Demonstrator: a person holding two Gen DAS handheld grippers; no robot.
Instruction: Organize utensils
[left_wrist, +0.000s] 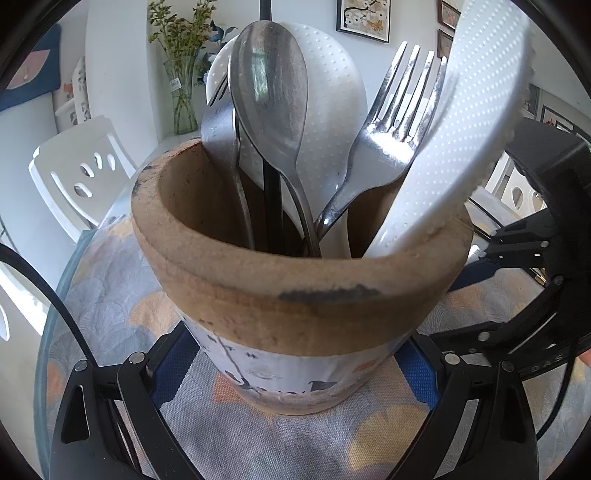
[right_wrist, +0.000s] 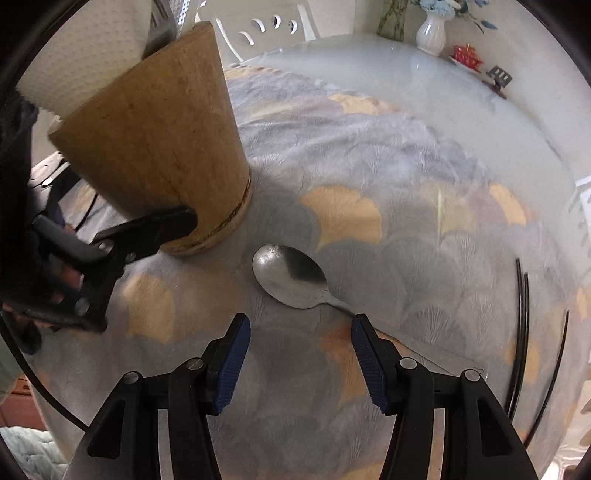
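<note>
A tan wooden utensil holder (left_wrist: 295, 295) stands on the patterned cloth with my left gripper (left_wrist: 293, 369) shut on its base, blue pads against both sides. It holds a steel spoon (left_wrist: 269, 85), a fork (left_wrist: 399, 110), a second fork behind the spoon and two white dotted paddles (left_wrist: 472, 122). In the right wrist view the holder (right_wrist: 159, 140) is at upper left, one left finger (right_wrist: 166, 223) pressed on its foot. A loose steel spoon (right_wrist: 291, 277) lies bowl up on the cloth. My right gripper (right_wrist: 299, 354) hangs open just short of it, the handle passing under the right fingertip.
The cloth (right_wrist: 369, 155) covers a round glass table (right_wrist: 369, 59). A white vase (right_wrist: 430, 31) and a red ornament (right_wrist: 467, 55) stand at the far edge. A white chair (right_wrist: 266, 26) is behind the table; a glass vase (left_wrist: 181, 99) with stems stands behind the holder.
</note>
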